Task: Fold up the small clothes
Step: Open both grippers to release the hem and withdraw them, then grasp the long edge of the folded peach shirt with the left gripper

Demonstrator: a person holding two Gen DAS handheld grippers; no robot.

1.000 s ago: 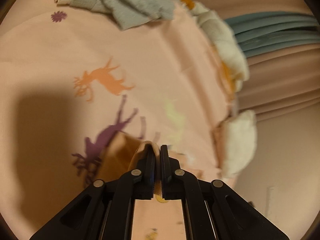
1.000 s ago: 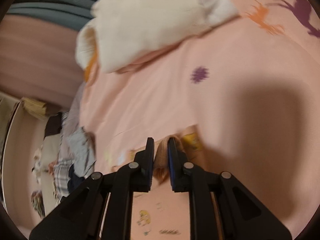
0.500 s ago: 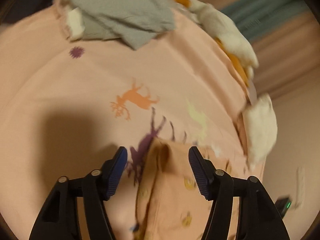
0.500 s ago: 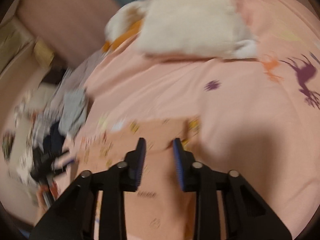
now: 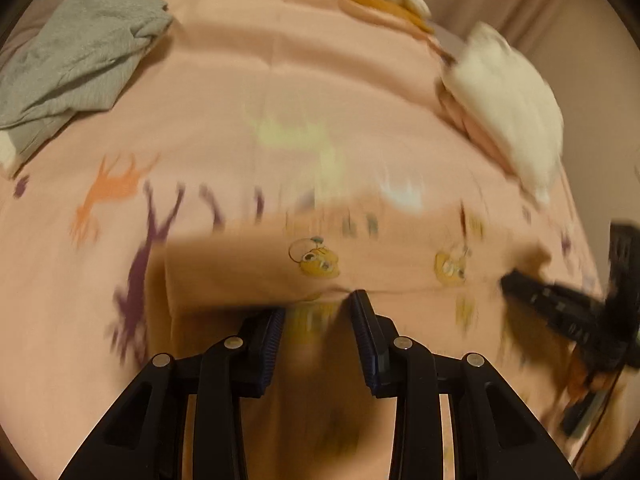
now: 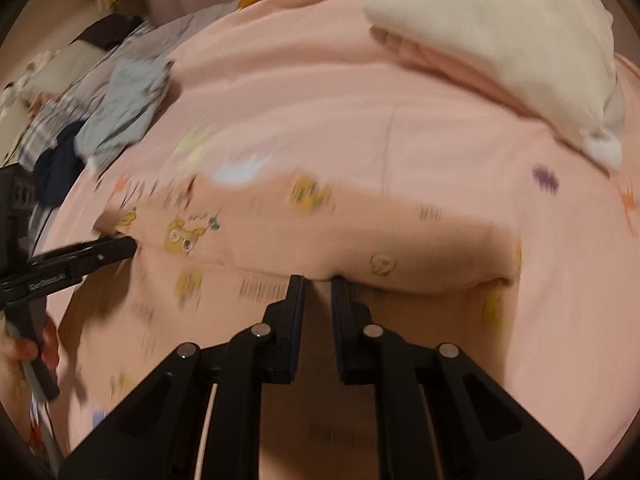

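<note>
Close to the left wrist camera, the left gripper [image 5: 318, 306] stands with its jaws apart and closing; the folded edge of the pink printed garment [image 5: 360, 276] lies at the tips between them, and the blur hides whether the pads press on it. That garment is spread across the near part of the pink bedspread [image 5: 280, 80], yellow cartoon faces showing on it. A grey garment [image 5: 76, 52] lies crumpled at the far left, and a white folded pile [image 5: 508, 100] sits at the far right edge. The right gripper [image 5: 516, 280] reaches in from the right, its tip at the garment's right end.

From the right wrist camera, the right gripper [image 6: 318, 280] has its jaws narrowly parted and closing, the garment's [image 6: 360, 236] fold at their tips; a real grip cannot be told. The left gripper [image 6: 128, 246] comes in from the left to the cloth's left corner, with a hand [image 6: 16, 352] below it. A white pile [image 6: 500, 36] rests far right, and mixed clothes [image 6: 116, 108] lie far left.
</note>
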